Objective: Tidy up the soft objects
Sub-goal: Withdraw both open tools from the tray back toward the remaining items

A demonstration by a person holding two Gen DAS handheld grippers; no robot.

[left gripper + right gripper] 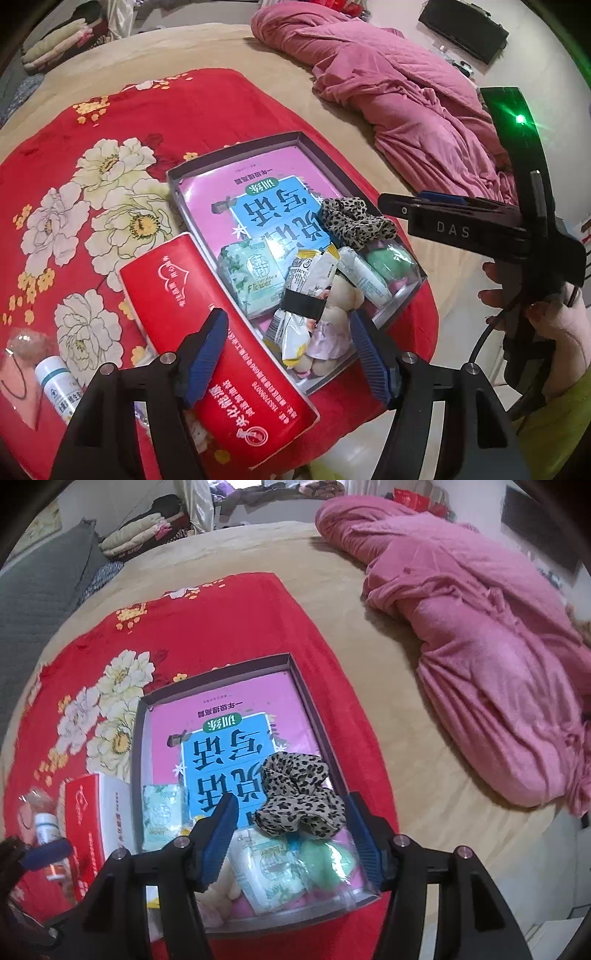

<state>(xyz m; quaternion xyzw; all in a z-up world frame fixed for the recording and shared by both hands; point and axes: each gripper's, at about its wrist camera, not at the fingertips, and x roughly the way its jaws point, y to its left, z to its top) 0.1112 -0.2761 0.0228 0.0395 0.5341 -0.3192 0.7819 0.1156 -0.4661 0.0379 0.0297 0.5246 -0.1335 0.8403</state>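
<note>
In the left wrist view, the left tool [288,354] is hanging with its blue fingers apart and nothing between them, over the shallow grey cardboard box [236,146] sitting on the red flowered blanket [110,155]. In the right wrist view, the right tool [291,834] is also standing open and empty, just above the leopard-print fabric scrunchie [295,797] lying inside the box.

One scrunchie [295,794]; two tissue packs [255,277]
</note>
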